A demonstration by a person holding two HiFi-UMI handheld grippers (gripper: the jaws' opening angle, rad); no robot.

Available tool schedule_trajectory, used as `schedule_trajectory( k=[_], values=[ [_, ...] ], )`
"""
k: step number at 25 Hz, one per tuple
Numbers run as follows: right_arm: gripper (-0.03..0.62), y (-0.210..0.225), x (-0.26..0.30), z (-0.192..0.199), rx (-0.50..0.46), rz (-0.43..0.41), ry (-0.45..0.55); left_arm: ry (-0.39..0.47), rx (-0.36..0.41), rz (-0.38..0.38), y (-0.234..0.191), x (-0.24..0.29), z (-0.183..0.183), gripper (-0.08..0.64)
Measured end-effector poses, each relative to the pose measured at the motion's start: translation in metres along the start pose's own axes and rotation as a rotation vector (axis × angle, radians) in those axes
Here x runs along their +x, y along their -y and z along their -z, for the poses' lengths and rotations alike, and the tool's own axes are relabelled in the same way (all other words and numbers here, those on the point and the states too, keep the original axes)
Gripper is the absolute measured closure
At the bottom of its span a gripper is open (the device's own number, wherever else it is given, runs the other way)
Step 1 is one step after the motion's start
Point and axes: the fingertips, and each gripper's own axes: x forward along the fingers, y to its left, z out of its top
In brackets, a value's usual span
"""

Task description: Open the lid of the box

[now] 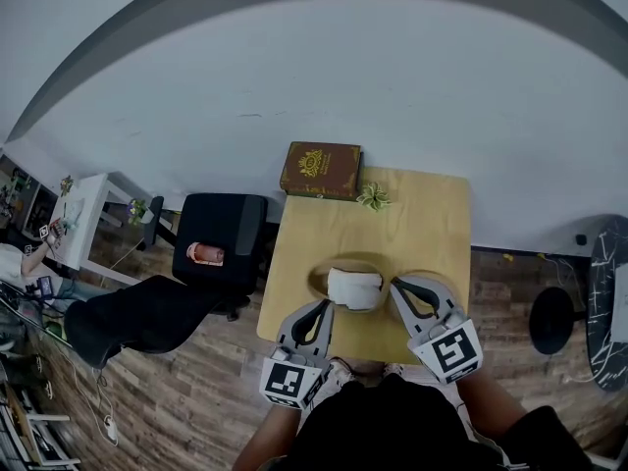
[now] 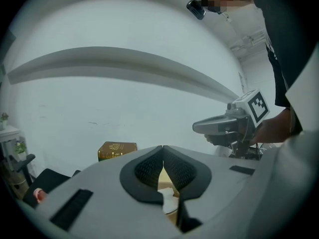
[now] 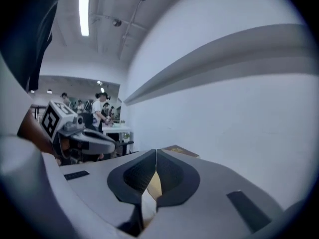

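Observation:
A small white box sits on the wooden table near its front edge. My left gripper is just to its lower left and my right gripper is close to its right side. Both are shut, with nothing between the pads. In the left gripper view the jaws meet at their tips, and a bit of the white box shows below them. The right gripper's jaws also meet. A brown box with a gold emblem lies at the table's far left corner.
A small green plant stands beside the brown box. A black chair holding a pink object is left of the table. A white wall runs behind the table. People stand at desks far off to the left.

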Motion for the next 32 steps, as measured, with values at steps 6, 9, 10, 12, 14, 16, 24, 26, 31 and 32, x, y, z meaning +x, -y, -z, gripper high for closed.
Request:
schedule_trajectory(
  k=[6, 9, 10, 12, 14, 16, 24, 26, 31, 32],
  values=[
    [0.574, 0.005, -0.019, -0.039, 0.006, 0.037, 0.176, 0.020, 0.053, 0.008, 0.006, -0.009, -0.007, 0.540],
    [0.574, 0.005, -0.025, -0.039, -0.006, 0.063, 0.179, 0.032, 0.033, -0.003, 0.006, -0.011, -0.014, 0.540],
    [0.574, 0.004, -0.026, -0.039, -0.009, 0.068, 0.179, 0.036, 0.025, -0.009, 0.005, -0.011, -0.017, 0.540],
    [0.574, 0.003, -0.026, -0.043, -0.015, 0.071, 0.199, 0.039, 0.042, -0.005, 0.004, -0.013, -0.016, 0.540],
    [0.574, 0.002, -0.027, -0.046, -0.018, 0.075, 0.205, 0.036, 0.060, 0.002, 0.003, -0.016, -0.013, 0.540],
    [0.574, 0.000, -0.027, -0.053, -0.024, 0.069, 0.235, 0.037, 0.048, -0.001, 0.003, -0.016, -0.015, 0.540],
    [0.574, -0.006, -0.028, -0.063, -0.066, 0.064, 0.277, 0.059, 0.010, -0.017, 0.005, -0.015, -0.027, 0.540],
    [0.574, -0.006, -0.029, -0.063, -0.070, 0.067, 0.280, 0.057, 0.010, -0.015, 0.006, -0.016, -0.026, 0.540],
    [0.574, -0.008, -0.030, -0.062, -0.088, 0.072, 0.275, 0.041, 0.041, 0.000, 0.005, -0.018, -0.016, 0.540],
    [0.574, -0.008, -0.030, -0.062, -0.094, 0.073, 0.275, 0.035, 0.060, 0.009, 0.005, -0.019, -0.011, 0.540]
  ],
)
